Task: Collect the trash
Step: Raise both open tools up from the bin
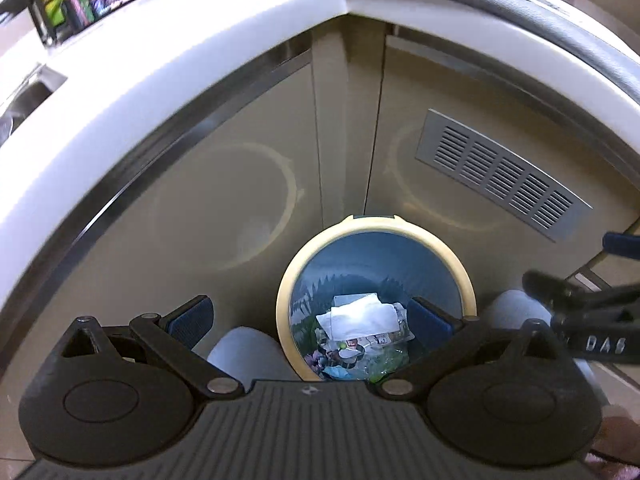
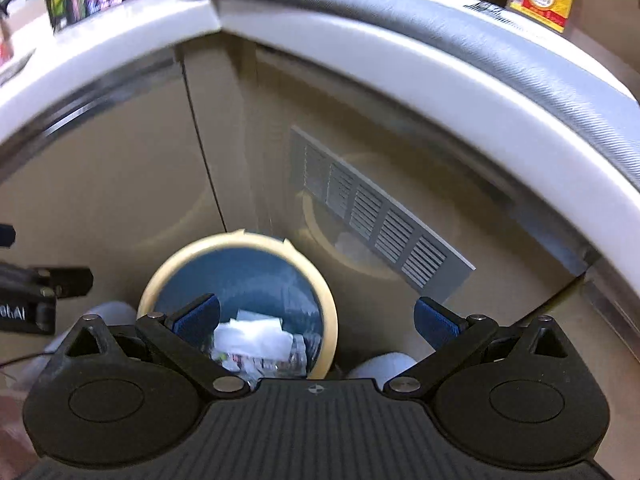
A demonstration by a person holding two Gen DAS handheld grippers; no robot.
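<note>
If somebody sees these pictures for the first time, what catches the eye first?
First, the round trash bin with a cream rim and blue inside, standing on the floor in the cabinet corner, with white paper on top of mixed trash. Both the left gripper and the right gripper are above it, open and empty. A grey vent grille is on the cabinet door behind.

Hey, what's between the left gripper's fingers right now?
Nothing held: the left gripper gapes open above the bin, with trash far below, in the left wrist view.

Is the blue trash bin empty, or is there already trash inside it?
Not empty: the trash bin holds white paper and wrappers at its bottom.
</note>
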